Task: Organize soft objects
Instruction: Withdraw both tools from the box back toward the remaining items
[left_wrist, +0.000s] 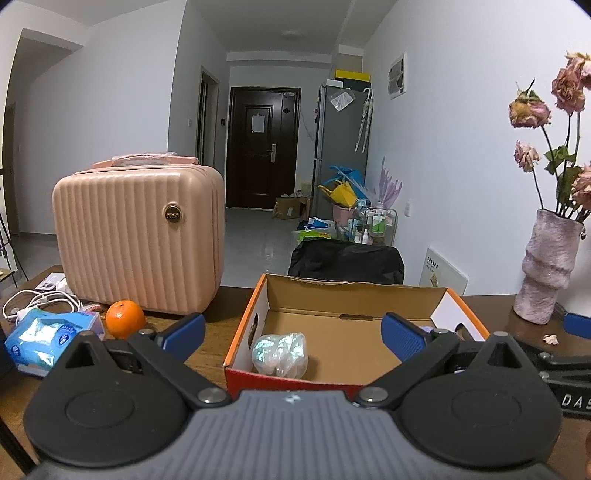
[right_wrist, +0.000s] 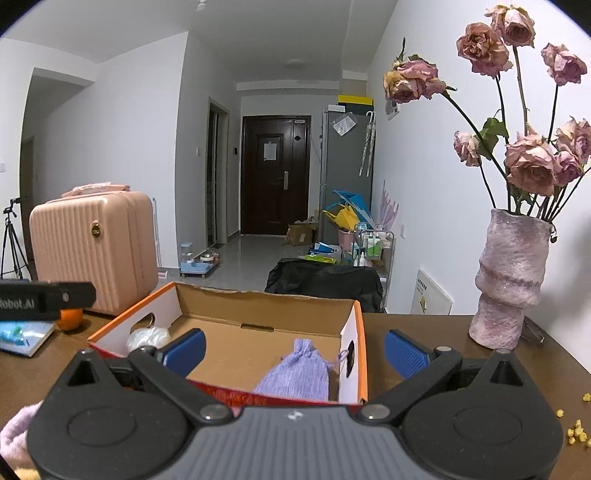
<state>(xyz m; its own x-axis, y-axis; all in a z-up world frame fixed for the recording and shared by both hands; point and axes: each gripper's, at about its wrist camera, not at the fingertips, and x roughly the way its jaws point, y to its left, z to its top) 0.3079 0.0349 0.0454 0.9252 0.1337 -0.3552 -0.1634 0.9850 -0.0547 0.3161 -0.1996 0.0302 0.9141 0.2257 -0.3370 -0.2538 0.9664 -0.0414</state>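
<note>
An open cardboard box (left_wrist: 369, 291) with orange rim stands on the brown table; it also shows in the right wrist view (right_wrist: 258, 302). A clear plastic-wrapped soft bundle (left_wrist: 279, 354) lies in its left front corner, partly seen in the right wrist view (right_wrist: 147, 338). A lilac drawstring pouch (right_wrist: 299, 371) lies at the box's right front. My left gripper (left_wrist: 293, 334) is open and empty in front of the box. My right gripper (right_wrist: 293, 352) is open and empty, over the box's front edge. A pink fluffy item (right_wrist: 14, 432) shows at lower left.
A pink ribbed case (left_wrist: 138, 236) stands at back left, with an orange (left_wrist: 125, 319), a blue tissue pack (left_wrist: 48, 338) and white cables (left_wrist: 40, 299) beside it. A pink vase (right_wrist: 511, 280) of dried roses stands at right. Yellow crumbs (right_wrist: 576, 432) lie on the table.
</note>
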